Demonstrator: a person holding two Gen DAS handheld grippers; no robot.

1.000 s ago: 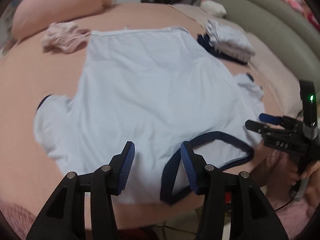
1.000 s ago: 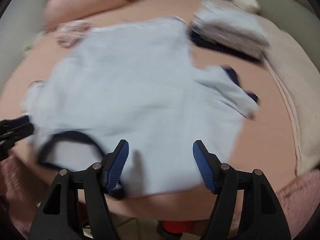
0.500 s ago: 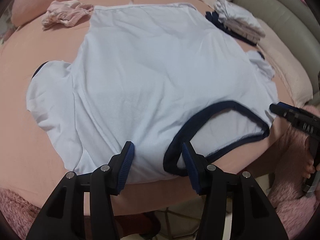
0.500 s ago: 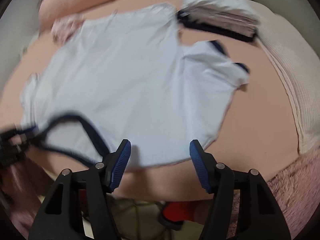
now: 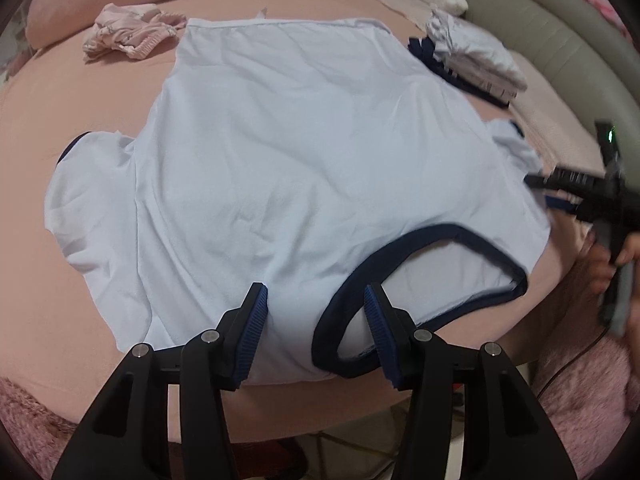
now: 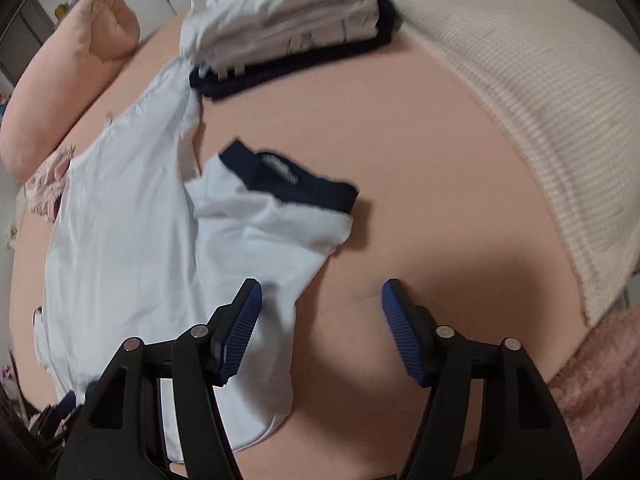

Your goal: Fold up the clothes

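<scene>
The left gripper (image 5: 312, 320) hangs with its jaws apart over the near edge of the bed (image 5: 48, 92), holding nothing, one pad over pale cloth and the other at the navy collar (image 5: 424, 240). The right gripper (image 6: 320, 322) is opening, nothing pressed between its pads; it hovers at the shirt's right side, near the navy-cuffed sleeve (image 6: 280, 216). The light blue T-shirt (image 5: 288, 168) lies spread flat across the middle of the bed, hem toward the far edge (a folded stack (image 6: 288, 24) sits by the far right corner). To fold well, I would pinch shoulder and sleeve together, lift low, and lay the side inward without dragging wrinkles.
</scene>
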